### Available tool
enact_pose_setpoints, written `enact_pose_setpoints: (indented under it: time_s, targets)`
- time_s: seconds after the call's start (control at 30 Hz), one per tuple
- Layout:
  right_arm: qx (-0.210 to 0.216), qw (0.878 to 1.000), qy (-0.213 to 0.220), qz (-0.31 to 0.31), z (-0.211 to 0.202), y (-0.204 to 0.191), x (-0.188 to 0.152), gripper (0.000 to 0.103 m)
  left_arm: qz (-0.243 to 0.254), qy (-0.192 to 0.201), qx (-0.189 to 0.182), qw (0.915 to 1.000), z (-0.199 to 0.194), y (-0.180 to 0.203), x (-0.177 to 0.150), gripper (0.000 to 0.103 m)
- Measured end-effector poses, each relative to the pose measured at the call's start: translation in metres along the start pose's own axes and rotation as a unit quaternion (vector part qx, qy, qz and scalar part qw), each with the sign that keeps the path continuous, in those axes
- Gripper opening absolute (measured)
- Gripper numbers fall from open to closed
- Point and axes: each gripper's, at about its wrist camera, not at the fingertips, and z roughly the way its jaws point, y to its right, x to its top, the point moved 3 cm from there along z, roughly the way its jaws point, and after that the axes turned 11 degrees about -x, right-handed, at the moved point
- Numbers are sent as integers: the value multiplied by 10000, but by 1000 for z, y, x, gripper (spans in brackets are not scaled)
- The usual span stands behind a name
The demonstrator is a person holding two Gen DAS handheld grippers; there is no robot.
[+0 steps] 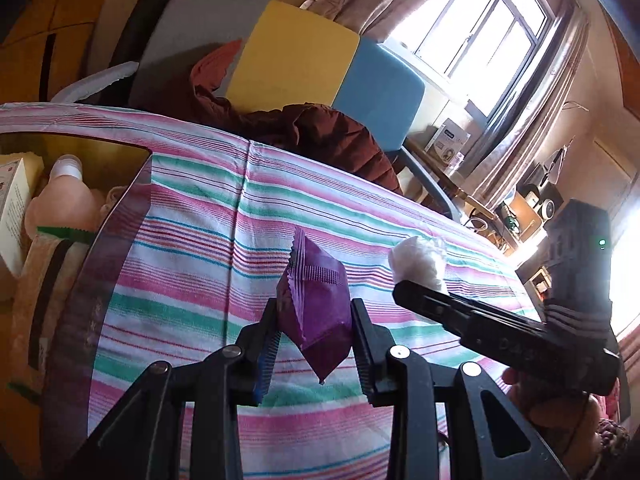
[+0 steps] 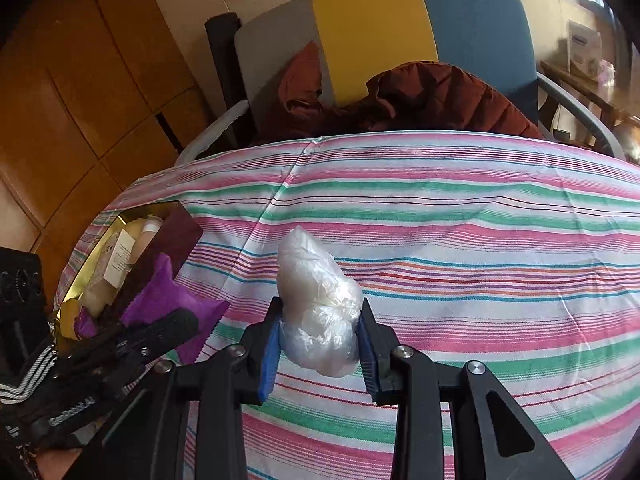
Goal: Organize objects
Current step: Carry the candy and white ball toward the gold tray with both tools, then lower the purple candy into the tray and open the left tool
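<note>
The left claw (image 1: 314,334) squeezes a purple packet (image 1: 316,304). The right claw (image 2: 320,340) squeezes a crinkly white bag (image 2: 320,304). Left of both sits the gold box (image 2: 90,248) on the striped counter (image 2: 460,240). Carry them over slowly, hold tight, drop them inside.

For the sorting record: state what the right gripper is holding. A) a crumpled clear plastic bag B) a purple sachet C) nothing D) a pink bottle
A: in the right wrist view the right gripper has its blue pads pressed on a crumpled clear plastic bag above the striped cloth; the purple sachet sits in the left gripper.
</note>
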Motion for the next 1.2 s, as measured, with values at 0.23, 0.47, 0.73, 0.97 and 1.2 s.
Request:
enact_pose_setpoints:
  time_s: [0.23,0.47,0.73,0.97,1.2]
  targets:
    - [198,9991,135,-341,-5,-18,-5,34,11,312,-96,9995,-65,-3,4,33]
    - [474,9957,276,-750,-13,-48,-12,34,-245,624,424,9969,-134,-49,4,33]
    - [1072,9928,187,-503,-35,-86,-15,34,-770,334,928,9921,-147,-114,-6,34]
    - [1290,9868,316,-924,-56,-140,-27,34,-1043,291,1018,9889,-153,-135,-17,40]
    - [1458,9817,235,-1203,-59,-181,-45,34,-1305,507,1020,9849,-174,-142,-14,47]
